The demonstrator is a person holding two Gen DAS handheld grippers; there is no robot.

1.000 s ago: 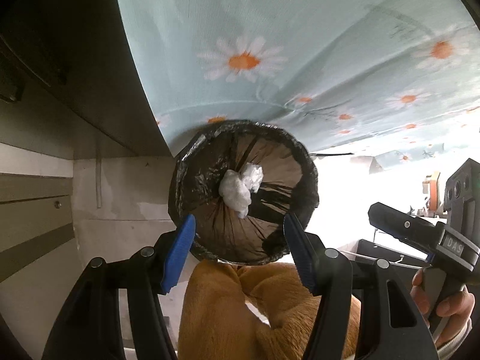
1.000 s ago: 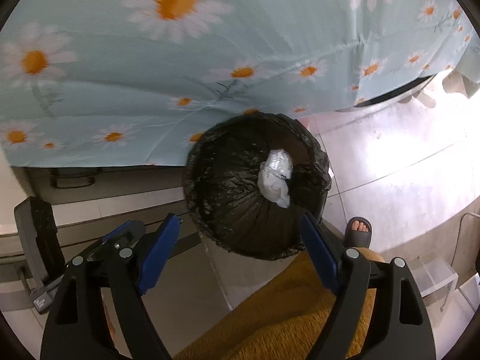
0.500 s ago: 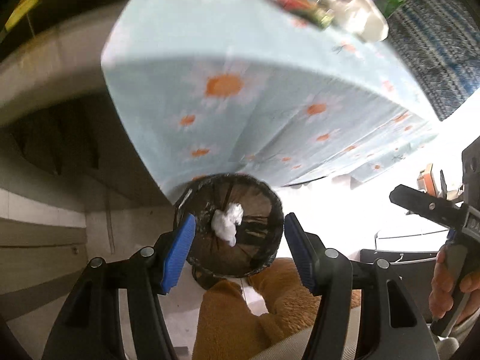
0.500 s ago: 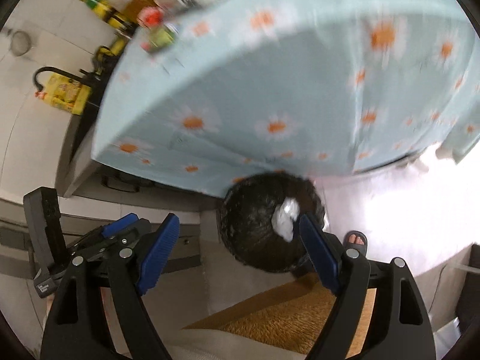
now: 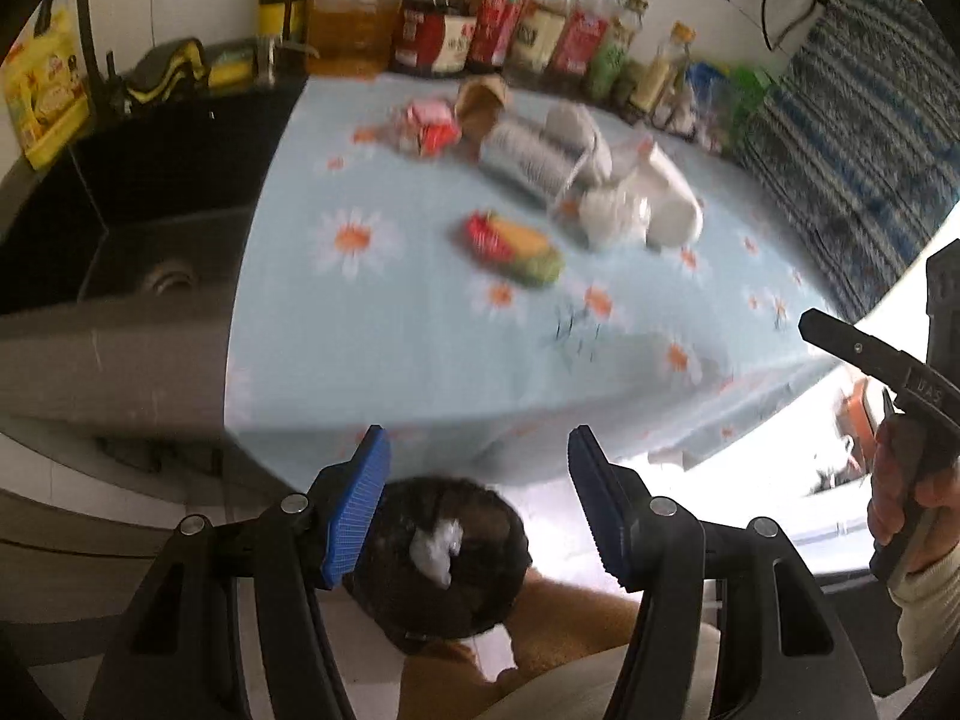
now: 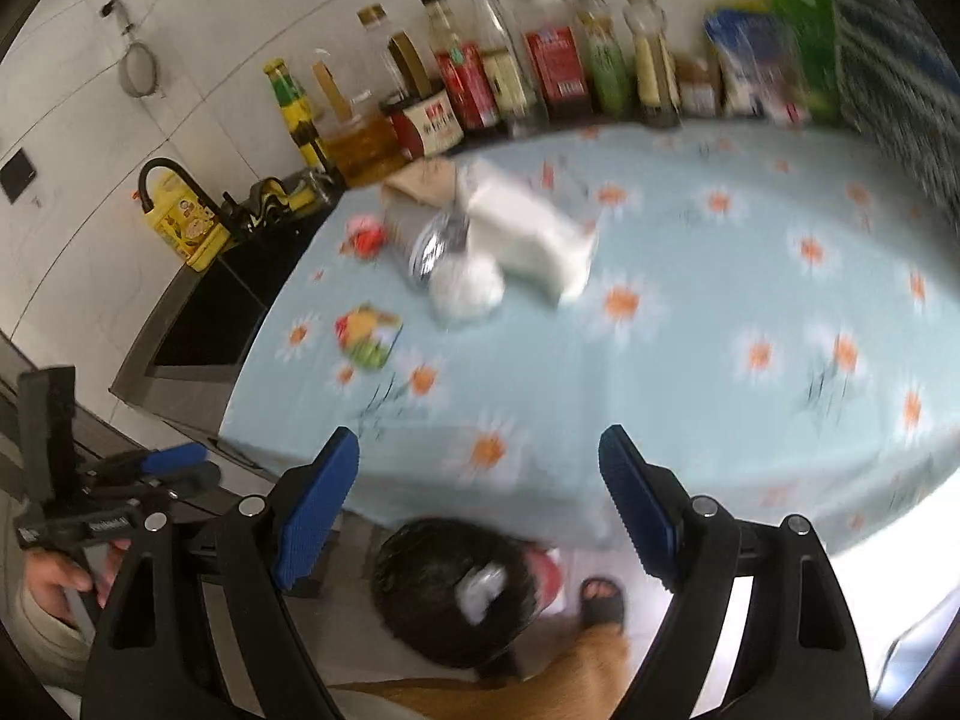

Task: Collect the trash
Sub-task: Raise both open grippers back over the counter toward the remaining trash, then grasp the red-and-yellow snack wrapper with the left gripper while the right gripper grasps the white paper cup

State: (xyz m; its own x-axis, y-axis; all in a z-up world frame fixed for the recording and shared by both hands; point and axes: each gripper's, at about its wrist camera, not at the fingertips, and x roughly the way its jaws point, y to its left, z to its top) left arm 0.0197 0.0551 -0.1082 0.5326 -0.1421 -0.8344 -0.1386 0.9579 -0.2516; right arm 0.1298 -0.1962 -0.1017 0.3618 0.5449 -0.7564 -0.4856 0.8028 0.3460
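My left gripper [image 5: 477, 510] and right gripper [image 6: 480, 480] both stand open with nothing between their blue pads, above the table's near edge. Below them on the floor is a bin lined with a black bag [image 5: 438, 564] [image 6: 444, 588], and a crumpled white wad [image 5: 435, 546] [image 6: 480, 588] lies in it. On the daisy tablecloth [image 5: 390, 330] [image 6: 690, 360] lies trash: a red-yellow-green wrapper [image 5: 516, 246] [image 6: 366, 330], a white tissue ball [image 5: 606, 216] [image 6: 465, 288], a white carton [image 5: 666, 192] [image 6: 528, 234], a clear plastic bottle [image 5: 528, 156] [image 6: 432, 240], a red wrapper [image 5: 429, 126] [image 6: 366, 237] and a brown paper cup [image 5: 480, 99].
A row of sauce and oil bottles [image 5: 480, 18] [image 6: 510, 72] lines the table's back edge. A dark sink [image 5: 120, 228] [image 6: 210, 324] lies left of the table. A sandalled foot [image 6: 603, 600] stands beside the bin. A hand [image 5: 906, 498] holds the other tool at the right.
Both grippers have risen from just over the bin to above table height. The bin has shrunk to the bottom of each view and the tabletop with its trash has come into sight.
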